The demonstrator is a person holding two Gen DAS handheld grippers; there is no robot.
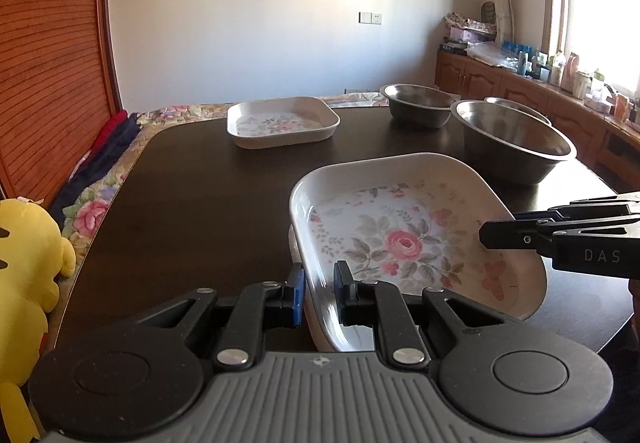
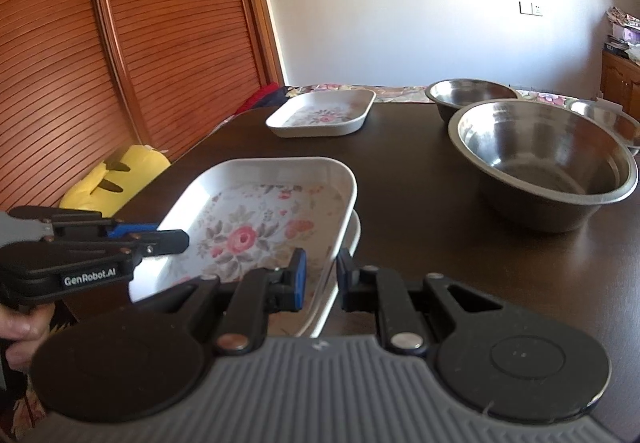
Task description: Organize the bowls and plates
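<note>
The left gripper (image 1: 319,289) is pinched on the near-left rim of a floral plate (image 1: 404,239), one pad outside the wall and one inside. The right gripper (image 2: 321,277) is clamped the same way on the plate's opposite rim; in the left wrist view it reaches in from the right edge of the picture, and in the right wrist view the left one reaches in from the left, with a hand (image 2: 18,327) below it. Both sets of jaws are almost closed, with only the thin plate wall between the pads.

The held plate sits tilted just above a second plate (image 2: 352,243) of the same shape, whose rim shows under it; whether the two touch cannot be told. This pair is at the near edge of the dark tabletop (image 1: 192,203).

A third floral plate (image 1: 282,121) lies near the far edge, well apart. Toward the far right corner stand three steel bowls: a big one (image 2: 544,163) nearest, a smaller one (image 2: 468,95) behind it by the far edge, and another (image 2: 604,119) partly hidden beyond the big one.

A yellow plush toy (image 1: 28,271) lies off the left edge.
</note>
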